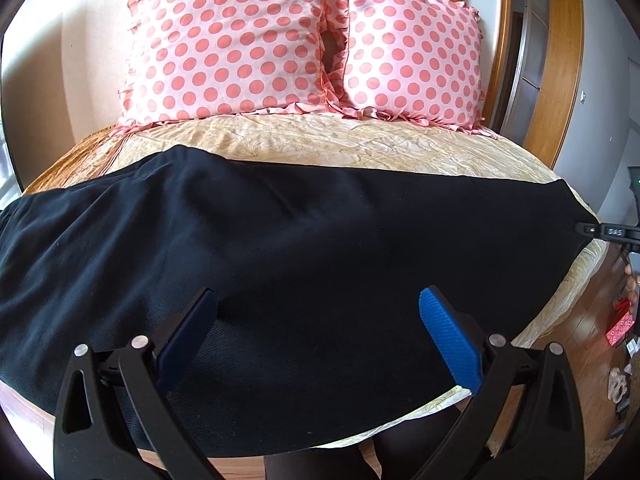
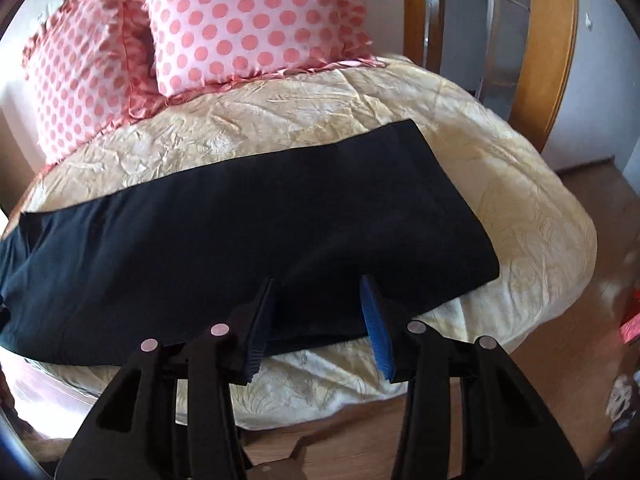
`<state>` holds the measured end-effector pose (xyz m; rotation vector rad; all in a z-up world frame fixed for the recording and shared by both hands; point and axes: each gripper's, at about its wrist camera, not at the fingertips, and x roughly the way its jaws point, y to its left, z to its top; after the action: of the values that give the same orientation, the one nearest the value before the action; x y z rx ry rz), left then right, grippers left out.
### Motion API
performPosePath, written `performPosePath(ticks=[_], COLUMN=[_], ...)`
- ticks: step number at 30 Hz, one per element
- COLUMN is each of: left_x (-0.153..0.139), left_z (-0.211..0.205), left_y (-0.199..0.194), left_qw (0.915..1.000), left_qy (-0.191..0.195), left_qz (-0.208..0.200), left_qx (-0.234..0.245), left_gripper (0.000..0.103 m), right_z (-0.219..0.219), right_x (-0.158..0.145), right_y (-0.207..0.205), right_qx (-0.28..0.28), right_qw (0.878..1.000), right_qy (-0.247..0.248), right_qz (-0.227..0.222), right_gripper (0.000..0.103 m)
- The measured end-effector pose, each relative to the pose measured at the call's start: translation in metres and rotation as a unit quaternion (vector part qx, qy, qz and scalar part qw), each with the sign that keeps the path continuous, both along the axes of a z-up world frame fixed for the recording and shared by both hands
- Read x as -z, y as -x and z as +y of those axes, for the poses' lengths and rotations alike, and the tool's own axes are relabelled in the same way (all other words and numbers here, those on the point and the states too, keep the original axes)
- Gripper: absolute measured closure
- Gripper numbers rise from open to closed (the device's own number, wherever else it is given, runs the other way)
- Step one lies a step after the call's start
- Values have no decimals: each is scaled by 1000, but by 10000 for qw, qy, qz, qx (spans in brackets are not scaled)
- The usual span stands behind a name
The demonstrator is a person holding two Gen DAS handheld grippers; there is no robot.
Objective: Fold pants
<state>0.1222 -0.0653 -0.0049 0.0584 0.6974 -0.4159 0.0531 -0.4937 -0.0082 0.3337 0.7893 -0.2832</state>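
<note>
Black pants [image 1: 280,248] lie flat across the bed, waist end at the left, leg ends at the right. My left gripper [image 1: 318,300] is open, its blue pads [image 1: 448,340] spread wide above the near part of the pants. In the right wrist view the pants [image 2: 240,232] run from left to a straight hem at the right. My right gripper [image 2: 320,284] is open over the near edge of the leg end, nothing between its pads [image 2: 376,324]. The right gripper's tip also shows in the left wrist view [image 1: 600,232] at the pants' right end.
The bed has a cream patterned cover [image 2: 500,184]. Two pink polka-dot pillows [image 1: 224,40] [image 1: 412,56] lean at the head. A wooden door frame [image 2: 552,60] stands to the right. Wooden floor [image 2: 580,360] with small items lies to the right.
</note>
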Motion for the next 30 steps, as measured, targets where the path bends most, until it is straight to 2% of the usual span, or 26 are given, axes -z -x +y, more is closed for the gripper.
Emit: performPosePath(ticks=[3,5,7,11,14,18,20,22,24,26,27,28,30], left_x=[1,2,3,5,6,6,6,6,7,7,7,7,8], left_z=[-1,-4,-7,-10,-7,-7,-7,-7,-7,-7,-7,-7,-7], left_y=[-3,-3,-2,0,-1,-2,-3,-3,-3,-3,-4,-4,-4], left_qw=[10000,9999,9998,9997,9998,9999,9999,9998,9998,9998,9998,9998,9998], left_qy=[55,61,44,-44,-37,-29,-31,-20,-22,-7,-1,0,-10], left_qz=[40,46,42,13,27,61,59,64,66,68,70,75,67], left_qx=[35,102,181,223,189,154,160,175,180,186,191,199,196], left_gripper=[2,2,2,2,2,2,2,2,2,2,2,2,2], right_z=[-30,-54,-72,-90,-98,-104,-101,-96,-91,-89,-89,-90,-88], right_x=[-10,-7,1,12,16,16,14,11,8,9,11,15,21], right_y=[32,45,49,44,40,34,25,17,8,4,2,1,-3], right_qx=[617,1060,1391,1605,1672,1623,1619,1593,1581,1511,1458,1392,1171], right_qw=[9938,9833,9759,9672,9645,9575,9605,9645,9693,9717,9711,9680,9629], right_qy=[-665,-1211,-1491,-1873,-1974,-2311,-2218,-2085,-1880,-1802,-1869,-2056,-2377], right_qz=[-638,-854,-772,-613,-527,-582,-447,-302,-150,-211,-274,-354,-508], right_gripper=[56,56,56,56,56,36,33,24,22,32,47,58,69])
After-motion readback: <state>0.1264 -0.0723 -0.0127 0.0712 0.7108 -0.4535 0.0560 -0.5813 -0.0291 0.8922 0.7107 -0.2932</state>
